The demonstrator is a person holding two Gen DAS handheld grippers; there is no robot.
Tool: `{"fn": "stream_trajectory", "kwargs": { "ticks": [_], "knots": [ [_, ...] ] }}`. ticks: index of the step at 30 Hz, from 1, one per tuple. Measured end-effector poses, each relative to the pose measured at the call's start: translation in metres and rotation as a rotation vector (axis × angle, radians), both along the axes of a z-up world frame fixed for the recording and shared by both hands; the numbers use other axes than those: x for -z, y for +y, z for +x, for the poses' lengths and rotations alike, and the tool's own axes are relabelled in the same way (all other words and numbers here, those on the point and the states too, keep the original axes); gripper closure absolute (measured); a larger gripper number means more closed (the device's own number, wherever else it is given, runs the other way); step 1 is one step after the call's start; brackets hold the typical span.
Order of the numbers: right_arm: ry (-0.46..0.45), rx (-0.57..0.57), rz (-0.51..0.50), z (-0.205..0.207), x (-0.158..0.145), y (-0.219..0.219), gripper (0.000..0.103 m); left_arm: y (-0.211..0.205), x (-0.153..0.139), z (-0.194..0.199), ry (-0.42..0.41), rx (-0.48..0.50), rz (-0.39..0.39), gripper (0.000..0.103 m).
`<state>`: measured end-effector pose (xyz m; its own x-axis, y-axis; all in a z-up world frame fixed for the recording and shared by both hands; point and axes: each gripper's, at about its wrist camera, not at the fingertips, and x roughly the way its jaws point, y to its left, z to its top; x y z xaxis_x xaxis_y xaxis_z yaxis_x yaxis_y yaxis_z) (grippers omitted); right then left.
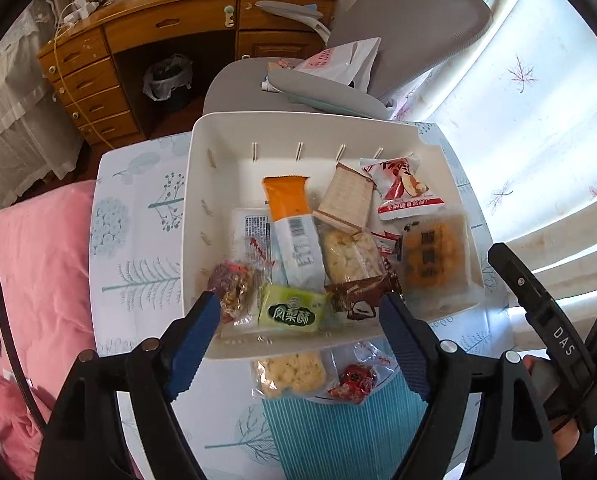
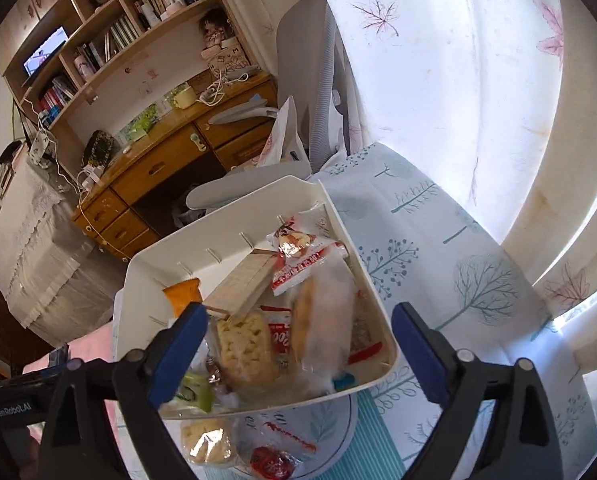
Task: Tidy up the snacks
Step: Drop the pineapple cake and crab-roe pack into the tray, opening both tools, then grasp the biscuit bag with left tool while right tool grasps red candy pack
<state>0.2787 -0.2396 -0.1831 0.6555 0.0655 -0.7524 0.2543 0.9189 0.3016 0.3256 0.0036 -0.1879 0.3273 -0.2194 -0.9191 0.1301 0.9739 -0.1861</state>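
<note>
A white bin (image 1: 202,168) on the table holds several wrapped snacks: an orange-topped bar (image 1: 288,216), a wafer pack (image 1: 344,200), a red pack (image 1: 402,184), a round yellow cake (image 1: 434,260) and a green pastry (image 1: 292,314). Two snacks lie on the table before the bin: a pale puffed cake (image 1: 288,372) and a small red candy (image 1: 356,378). My left gripper (image 1: 300,306) is open and empty above the bin's near edge. My right gripper (image 2: 300,320) is open and empty over the bin (image 2: 378,300); the cake (image 2: 206,440) and candy (image 2: 270,460) lie below it.
The table wears a tree-print cloth (image 1: 138,208) with a teal striped mat (image 1: 338,432). A grey office chair (image 1: 398,40) with a white bag stands behind the bin, a wooden desk (image 1: 158,32) beyond. Pink bedding (image 1: 38,260) lies left, curtains (image 2: 458,80) right.
</note>
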Motion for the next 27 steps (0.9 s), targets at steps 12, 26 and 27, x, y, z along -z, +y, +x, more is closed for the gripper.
{"fn": "stream_trajectory", "kwargs": {
  "ticks": [12,26,27],
  "knots": [
    [0.039,-0.173,-0.009,-0.047,-0.010,0.006,0.008,0.006,-0.013,-0.070,0.003,-0.178,0.001,0.022],
    [0.002,-0.521,-0.149,-0.109,0.010,0.031,0.008,0.013,0.039,-0.138,-0.004,-0.336,-0.110,0.022],
    [-0.001,-0.542,-0.161,-0.111,0.014,0.033,0.008,0.013,0.046,-0.137,0.009,-0.348,-0.109,0.017]
  ]
}}
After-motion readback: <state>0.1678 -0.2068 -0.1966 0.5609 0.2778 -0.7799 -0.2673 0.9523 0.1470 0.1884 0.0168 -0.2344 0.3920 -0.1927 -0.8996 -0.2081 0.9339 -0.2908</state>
